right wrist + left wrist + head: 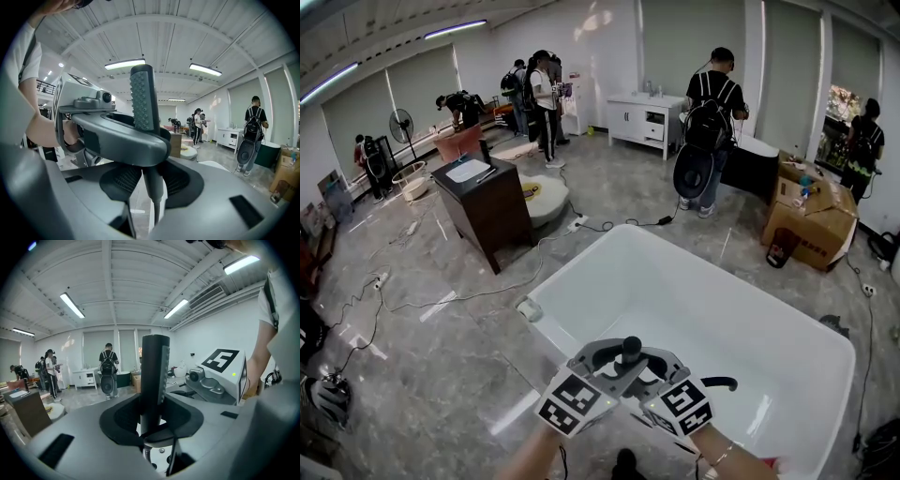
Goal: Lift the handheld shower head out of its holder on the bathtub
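Observation:
The black handheld shower head (631, 349) is held over the near rim of the white bathtub (581, 272). Both grippers clamp it from opposite sides. My left gripper (605, 362) is shut on its upright handle (154, 380). My right gripper (656, 366) is shut on the same handle (153, 185), and the nubbed spray face (142, 101) rises above its jaws. A thin hose (155, 213) hangs below the handle. A black curved fitting (718, 382) sits on the tub rim just right of the grippers. The holder itself is hidden by the grippers.
A dark wooden desk (487, 202) stands left of the tub, with cables (441, 300) running over the marble floor. A person with a backpack (710, 122) stands beyond the tub's far end. Cardboard boxes (811, 220) sit at the right and a white cabinet (645, 117) at the back.

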